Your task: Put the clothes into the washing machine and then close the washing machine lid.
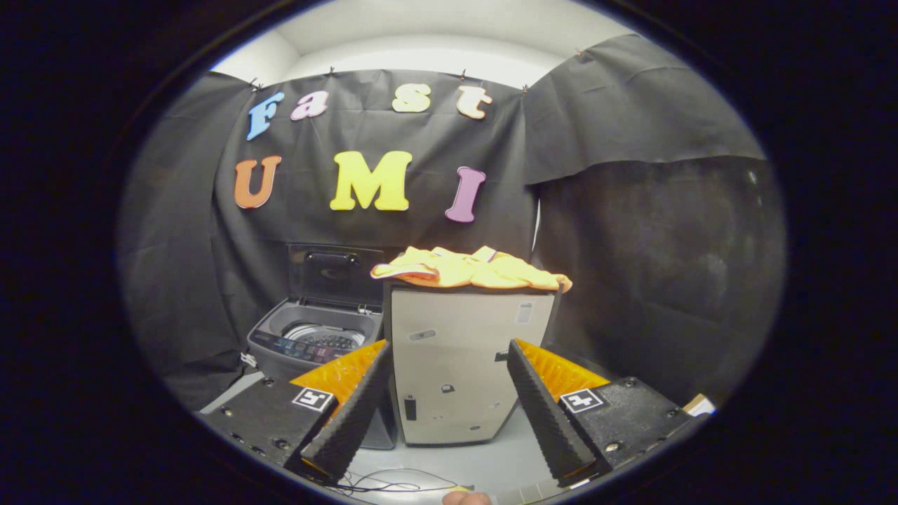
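A yellow garment (471,269) with orange trim lies crumpled on top of a beige cabinet (463,365), straight ahead and well beyond my fingers. Left of the cabinet stands a small grey top-loading washing machine (309,338). Its dark lid (335,273) is raised upright against the wall, and the drum (327,339) shows inside. My gripper (449,354) is open, its fingers spread wide with nothing between them. The left fingertip (372,372) overlaps the washer's right corner in the view. The right fingertip (525,372) lines up with the cabinet's right side.
The black cloth wall (631,245) closes in behind and on both sides. The pale floor (456,463) lies below the cabinet, with a thin dark cable (393,484) near my fingers. A fingertip of a hand (466,499) shows at the very bottom. A small tan box corner (699,405) sits at right.
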Demonstrator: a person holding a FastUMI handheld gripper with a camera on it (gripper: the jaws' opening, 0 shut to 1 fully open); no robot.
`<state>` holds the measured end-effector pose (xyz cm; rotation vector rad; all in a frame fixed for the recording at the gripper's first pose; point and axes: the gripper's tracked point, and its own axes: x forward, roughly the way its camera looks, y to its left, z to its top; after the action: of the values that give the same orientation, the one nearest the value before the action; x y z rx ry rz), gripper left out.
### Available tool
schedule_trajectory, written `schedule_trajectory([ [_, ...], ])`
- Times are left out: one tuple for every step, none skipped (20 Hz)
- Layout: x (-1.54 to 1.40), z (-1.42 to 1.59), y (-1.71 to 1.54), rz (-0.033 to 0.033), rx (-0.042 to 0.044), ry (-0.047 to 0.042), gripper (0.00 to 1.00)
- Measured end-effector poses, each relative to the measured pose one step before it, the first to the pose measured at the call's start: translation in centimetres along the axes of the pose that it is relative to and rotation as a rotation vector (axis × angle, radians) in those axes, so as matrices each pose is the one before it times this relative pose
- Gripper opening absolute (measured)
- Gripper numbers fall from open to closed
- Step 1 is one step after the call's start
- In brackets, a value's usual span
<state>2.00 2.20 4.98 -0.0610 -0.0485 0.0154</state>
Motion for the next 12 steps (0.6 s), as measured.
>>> schedule_trajectory([
  [-0.073,0.297,0.166,-0.00207,0.0029,-0.00238,1.0],
  [-0.035,0.139,0.144,-0.00043,0.00385,-0.00366,1.0],
  [0.062,0.264,0.099,-0.00099,0.00088,-0.00144,1.0],
  [0.111,0.092,-0.025,-0.00278,-0.00131,-0.0021,1.0],
  [0.114,0.309,0.037,-0.00337,-0.00154,-0.00434,1.0],
  [0.123,0.269,0.029,-0.00406,-0.00285,-0.00278,1.0],
  [0.235,0.286,0.078,-0.00148,-0.00422,-0.00336,1.0],
  [0.175,0.227,-0.054,-0.00497,-0.00572,-0.00701,1.0],
  [0.436,0.536,-0.191,-0.0063,-0.00468,-0.01157,1.0],
  [0.49,0.607,-0.38,-0.0067,-0.00642,-0.01013,1.0],
  [0.663,0.665,-0.407,-0.0107,-0.00358,-0.01169,1.0],
  [0.767,0.708,-0.409,-0.00585,-0.00118,-0.0098,1.0],
])
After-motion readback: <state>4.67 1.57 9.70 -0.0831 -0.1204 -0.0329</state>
